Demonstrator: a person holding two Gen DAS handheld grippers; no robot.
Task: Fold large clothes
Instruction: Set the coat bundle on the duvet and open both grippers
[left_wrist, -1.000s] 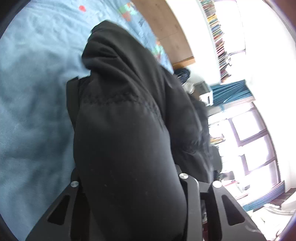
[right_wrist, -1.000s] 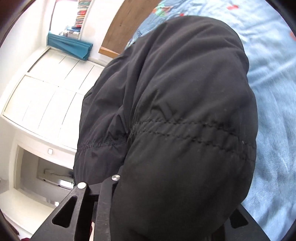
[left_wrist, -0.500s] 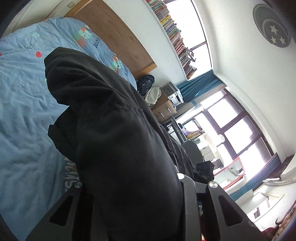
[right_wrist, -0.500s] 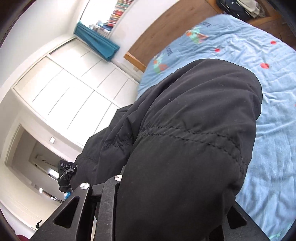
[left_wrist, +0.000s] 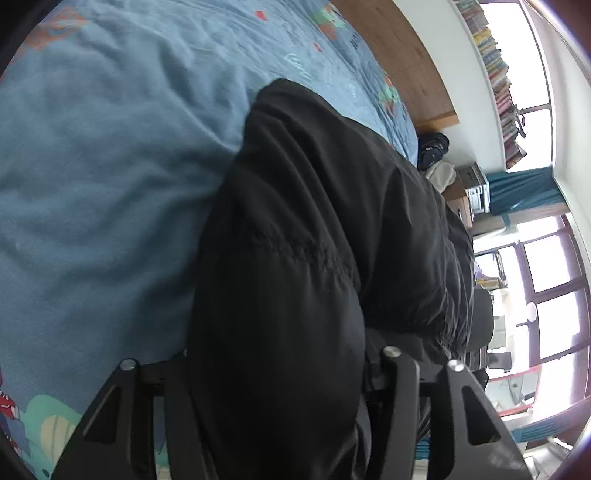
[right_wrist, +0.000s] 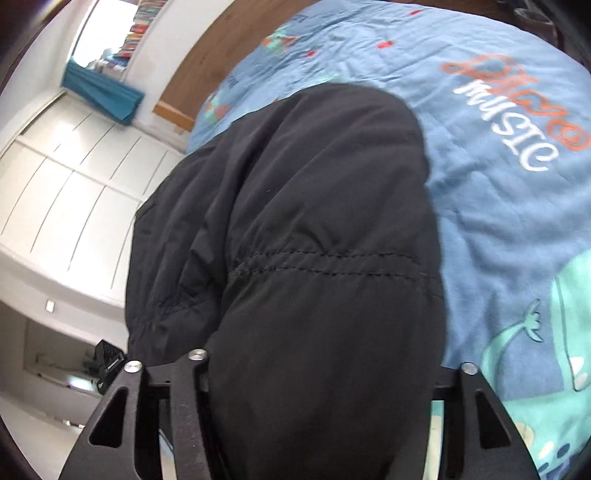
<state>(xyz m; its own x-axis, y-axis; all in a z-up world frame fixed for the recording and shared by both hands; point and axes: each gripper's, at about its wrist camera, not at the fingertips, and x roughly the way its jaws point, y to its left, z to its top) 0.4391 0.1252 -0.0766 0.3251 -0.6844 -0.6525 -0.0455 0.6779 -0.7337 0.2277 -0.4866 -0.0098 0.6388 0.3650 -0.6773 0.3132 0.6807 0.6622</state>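
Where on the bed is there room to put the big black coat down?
Bare blue bedspread lies left of the black coat in the left view, and near the MUSIC print in the right view. The coat itself crowds the middle.

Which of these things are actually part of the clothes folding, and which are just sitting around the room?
Part of the job:
- bulky black padded jacket
- left gripper
- right gripper
- blue printed bed cover, the work surface

Lying about:
- row of colourful books
- teal curtain
- white cupboard doors

Left gripper (left_wrist: 280, 387): angled down over the black jacket (left_wrist: 314, 240), jaws just opened, fabric between.
Right gripper (right_wrist: 314, 384): likewise.
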